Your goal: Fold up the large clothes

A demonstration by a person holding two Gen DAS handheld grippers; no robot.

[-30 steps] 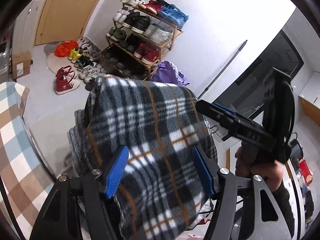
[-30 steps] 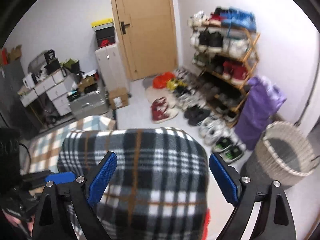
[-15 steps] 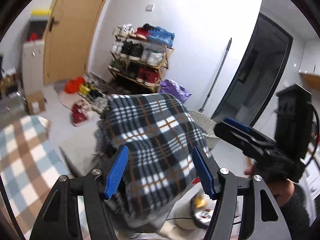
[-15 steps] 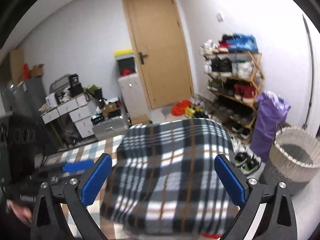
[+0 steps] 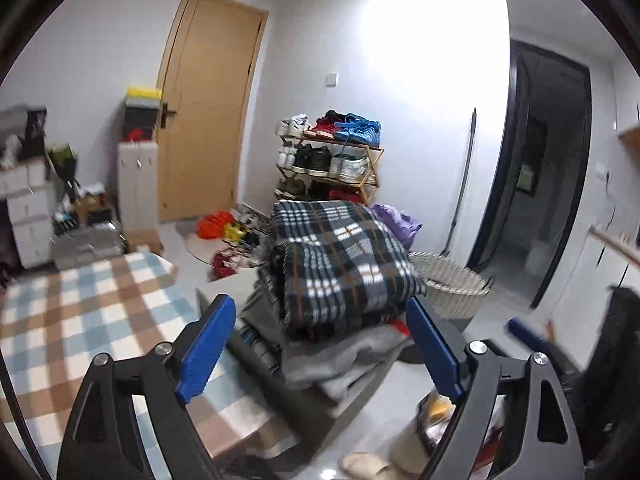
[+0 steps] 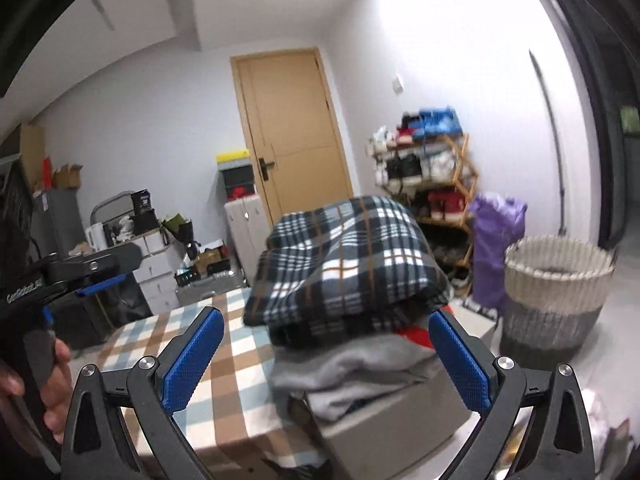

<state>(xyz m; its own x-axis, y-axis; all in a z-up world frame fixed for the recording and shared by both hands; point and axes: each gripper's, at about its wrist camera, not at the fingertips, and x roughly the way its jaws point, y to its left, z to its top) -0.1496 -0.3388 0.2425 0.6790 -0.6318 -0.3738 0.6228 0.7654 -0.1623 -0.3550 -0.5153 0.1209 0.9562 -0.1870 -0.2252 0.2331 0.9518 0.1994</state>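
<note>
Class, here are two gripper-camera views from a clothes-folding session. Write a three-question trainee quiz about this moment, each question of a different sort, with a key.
1. True or false: the plaid garment lies on top of a grey garment.
2. Which stands beside the purple bag? A) wicker basket B) ladder C) bicycle
3. Fill in: no cloth lies between the pads of the right gripper, so it is ____.

Key: 1 true; 2 A; 3 open
</note>
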